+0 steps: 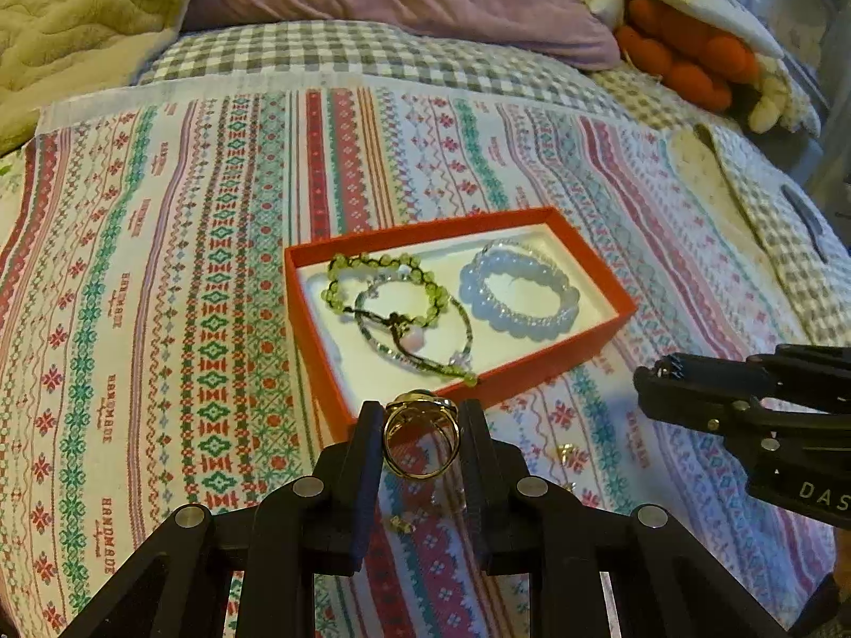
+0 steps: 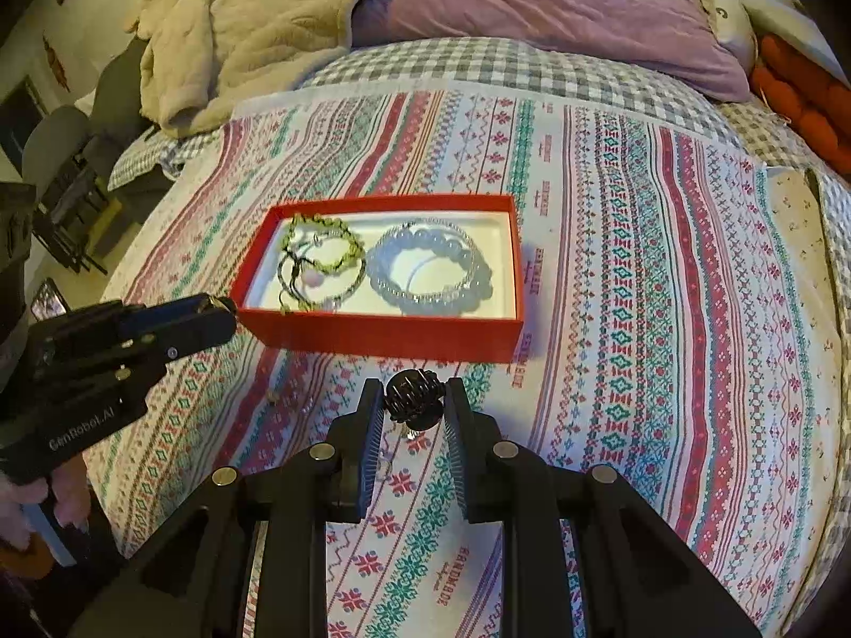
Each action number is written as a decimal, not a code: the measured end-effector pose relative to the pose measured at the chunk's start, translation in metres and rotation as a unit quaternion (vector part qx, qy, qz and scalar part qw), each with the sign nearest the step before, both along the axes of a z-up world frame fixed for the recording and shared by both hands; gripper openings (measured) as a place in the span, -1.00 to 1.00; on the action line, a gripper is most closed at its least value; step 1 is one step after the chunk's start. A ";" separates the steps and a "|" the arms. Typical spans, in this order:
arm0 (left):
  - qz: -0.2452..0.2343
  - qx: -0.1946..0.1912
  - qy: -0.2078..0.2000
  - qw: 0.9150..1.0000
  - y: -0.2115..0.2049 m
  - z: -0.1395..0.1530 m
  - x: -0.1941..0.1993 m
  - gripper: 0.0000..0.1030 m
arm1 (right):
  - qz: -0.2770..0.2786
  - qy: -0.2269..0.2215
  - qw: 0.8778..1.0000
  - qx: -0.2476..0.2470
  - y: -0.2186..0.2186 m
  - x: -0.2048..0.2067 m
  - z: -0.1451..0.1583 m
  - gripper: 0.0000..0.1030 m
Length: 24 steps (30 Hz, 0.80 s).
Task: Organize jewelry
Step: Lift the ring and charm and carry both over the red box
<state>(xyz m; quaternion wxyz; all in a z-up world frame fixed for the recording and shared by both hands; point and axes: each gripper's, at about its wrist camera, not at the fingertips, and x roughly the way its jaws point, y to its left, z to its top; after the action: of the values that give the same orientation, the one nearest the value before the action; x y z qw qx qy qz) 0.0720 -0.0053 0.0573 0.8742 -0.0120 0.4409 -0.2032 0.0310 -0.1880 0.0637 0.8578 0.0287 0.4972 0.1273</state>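
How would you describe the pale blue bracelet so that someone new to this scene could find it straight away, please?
On the patterned bedspread sits an open red box with a white lining. The pale blue bracelet lies flat in its right half as the right wrist view shows it. Unlike the thin green beaded bracelet beside it, it is a thick ring of large, cloudy, round beads.

My left claw, matt black plastic with bright metal pins, pinches a glossy gold metal ring. My right claw has ribbed pads gripping a shiny black beaded piece. The box looks like matt red card with a smooth white lining. Inside lie glassy pale-blue beads and glinting green beads. The cloth is woven and printed.
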 end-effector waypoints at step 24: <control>0.045 0.005 0.003 0.999 -0.012 -0.005 0.042 -0.57 | -0.045 -0.001 0.998 0.042 0.000 0.050 0.002 -0.53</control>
<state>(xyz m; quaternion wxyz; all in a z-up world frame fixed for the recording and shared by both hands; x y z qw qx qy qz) 0.1145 -0.0178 0.0518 0.8814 -0.0279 0.4431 -0.1615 0.0805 -0.1876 0.0660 0.8612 0.0866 0.4888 0.1094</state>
